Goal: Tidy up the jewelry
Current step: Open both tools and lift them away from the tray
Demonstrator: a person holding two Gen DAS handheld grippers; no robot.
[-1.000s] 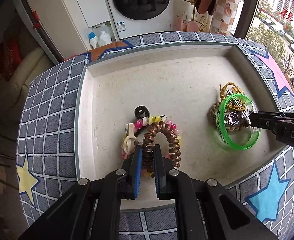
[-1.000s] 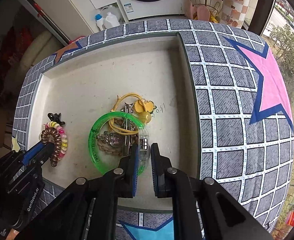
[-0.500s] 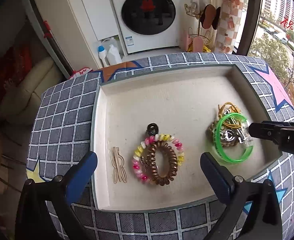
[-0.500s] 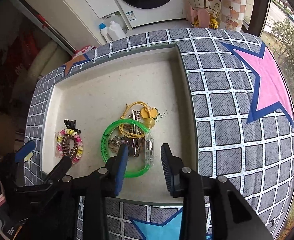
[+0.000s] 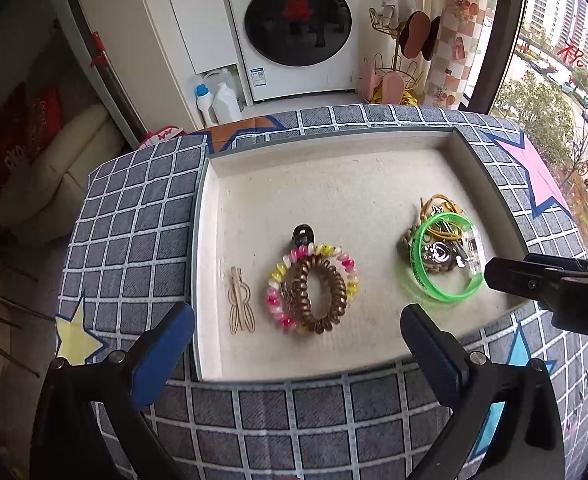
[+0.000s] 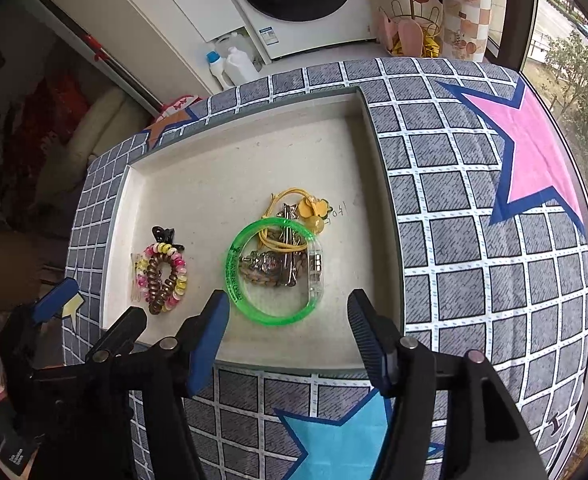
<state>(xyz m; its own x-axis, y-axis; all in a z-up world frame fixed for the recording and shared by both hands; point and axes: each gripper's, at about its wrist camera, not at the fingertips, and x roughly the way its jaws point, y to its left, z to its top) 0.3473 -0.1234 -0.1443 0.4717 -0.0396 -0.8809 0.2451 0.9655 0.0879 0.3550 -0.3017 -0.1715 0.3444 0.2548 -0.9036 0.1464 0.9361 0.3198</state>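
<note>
Nearest, the left tongs (image 5: pixel 297 332) hang over the tray's (image 5: pixel 210 264) near rim with jaws spread full wide and nothing between them. The right tongs (image 6: pixel 290 324) hang over the same rim towards the tray's right end; their jaws are opening, with nothing gripped. Just beyond the left tongs lie a brown coil tie (image 5: pixel 317 296) inside a beaded coil (image 5: pixel 313 284), a black clip (image 5: pixel 302 234) at their far side and a pale hairpin (image 5: pixel 240 304) close to the tray's left wall. Beyond the right tongs, near the right wall, a green bangle (image 6: pixel 274 270) rings a heap of trinkets (image 6: pixel 272 268) and a yellow cord (image 6: pixel 294 216). The tray's far half is bare floor. The tray sits on a checked cloth (image 6: pixel 473 240) over the tabletop.
</note>
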